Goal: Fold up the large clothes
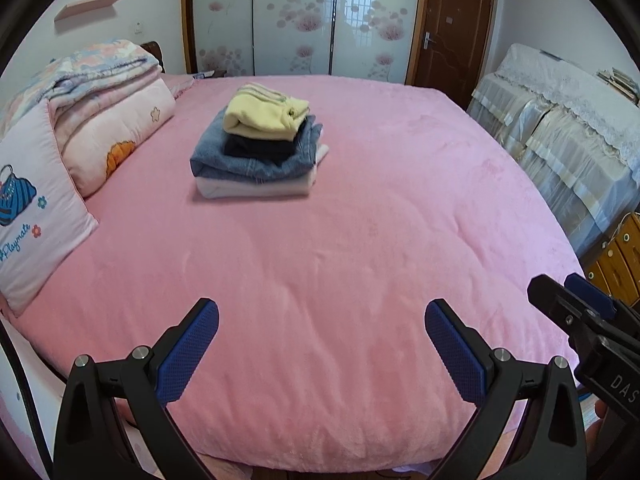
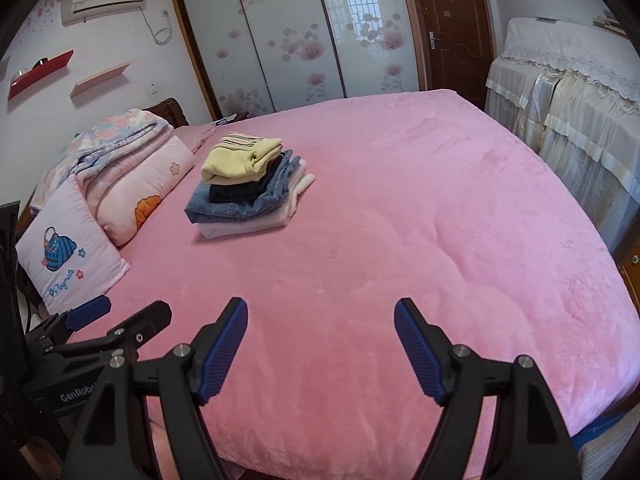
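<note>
A stack of folded clothes [image 1: 260,144] lies on the pink bed [image 1: 320,260], left of centre toward the far side: a yellow garment on top, a dark one, blue jeans, and a pale pink one at the bottom. It also shows in the right wrist view [image 2: 244,184]. My left gripper [image 1: 322,332] is open and empty above the bed's near edge. My right gripper [image 2: 320,332] is open and empty beside it; it also shows at the right edge of the left wrist view [image 1: 568,292]. The left gripper also shows in the right wrist view [image 2: 120,312].
Folded quilts [image 1: 104,96] and a pink pillow [image 1: 32,208] lie along the bed's left side. A lace-covered piece of furniture [image 1: 560,128] stands to the right, with wooden drawers [image 1: 616,264] near it. A wardrobe [image 1: 296,16] and a brown door [image 1: 452,28] are behind.
</note>
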The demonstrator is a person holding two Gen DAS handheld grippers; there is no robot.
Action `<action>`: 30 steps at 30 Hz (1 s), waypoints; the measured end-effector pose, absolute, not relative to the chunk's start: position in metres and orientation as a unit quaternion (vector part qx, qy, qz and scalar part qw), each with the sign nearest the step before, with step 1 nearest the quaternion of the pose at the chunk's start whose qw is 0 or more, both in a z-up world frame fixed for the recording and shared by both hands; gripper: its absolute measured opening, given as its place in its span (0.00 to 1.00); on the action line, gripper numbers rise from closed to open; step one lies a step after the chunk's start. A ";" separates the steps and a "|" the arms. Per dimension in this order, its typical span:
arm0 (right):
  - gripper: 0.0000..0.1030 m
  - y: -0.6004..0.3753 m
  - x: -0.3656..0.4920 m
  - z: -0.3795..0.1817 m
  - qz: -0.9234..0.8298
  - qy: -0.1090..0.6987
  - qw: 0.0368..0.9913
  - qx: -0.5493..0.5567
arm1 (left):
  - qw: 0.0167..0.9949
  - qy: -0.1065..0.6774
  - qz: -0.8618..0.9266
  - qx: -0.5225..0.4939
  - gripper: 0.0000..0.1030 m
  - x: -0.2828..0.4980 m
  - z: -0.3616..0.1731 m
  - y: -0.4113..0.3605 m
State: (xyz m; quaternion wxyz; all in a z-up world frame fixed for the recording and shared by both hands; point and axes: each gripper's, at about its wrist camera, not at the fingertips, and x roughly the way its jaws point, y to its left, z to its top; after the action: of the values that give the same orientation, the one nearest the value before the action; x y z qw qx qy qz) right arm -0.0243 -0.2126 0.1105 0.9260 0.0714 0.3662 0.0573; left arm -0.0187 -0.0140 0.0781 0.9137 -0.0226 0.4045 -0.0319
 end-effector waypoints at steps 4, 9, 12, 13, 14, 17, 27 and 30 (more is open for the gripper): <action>0.74 -0.211 -0.026 0.104 0.053 0.369 0.926 0.061 | 0.910 0.414 -0.034 -0.019 0.99 -0.021 0.070 -0.019; 0.74 -0.210 -0.026 0.098 0.052 0.372 0.925 0.057 | 0.911 0.412 -0.031 -0.013 0.99 -0.024 0.068 -0.023; 0.74 -0.210 -0.027 0.095 0.051 0.375 0.924 0.056 | 0.910 0.413 -0.031 -0.014 0.99 -0.024 0.068 -0.023; 0.74 -0.209 -0.028 0.095 0.050 0.375 0.924 0.053 | 0.910 0.412 -0.030 -0.013 0.99 -0.024 0.068 -0.023; 0.74 -0.208 -0.028 0.095 0.049 0.375 0.925 0.050 | 0.911 0.412 -0.029 -0.012 0.99 -0.024 0.068 -0.023; 0.74 -0.206 -0.030 0.095 0.045 0.372 0.926 0.039 | 0.910 0.413 -0.031 -0.014 0.99 -0.024 0.068 -0.023; 0.74 -0.206 -0.035 0.096 0.038 0.365 0.930 0.031 | 0.910 0.413 -0.029 -0.015 0.99 -0.023 0.070 -0.021; 0.74 -0.206 -0.036 0.097 0.036 0.362 0.931 0.027 | 0.910 0.414 -0.029 -0.014 0.99 -0.023 0.069 -0.021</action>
State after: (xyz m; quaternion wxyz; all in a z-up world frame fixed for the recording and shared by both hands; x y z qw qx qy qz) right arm -0.0360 -0.2059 0.0971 0.9310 0.0268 0.3623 0.0365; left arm -0.0230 -0.0212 0.0693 0.9096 -0.0142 0.4143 -0.0292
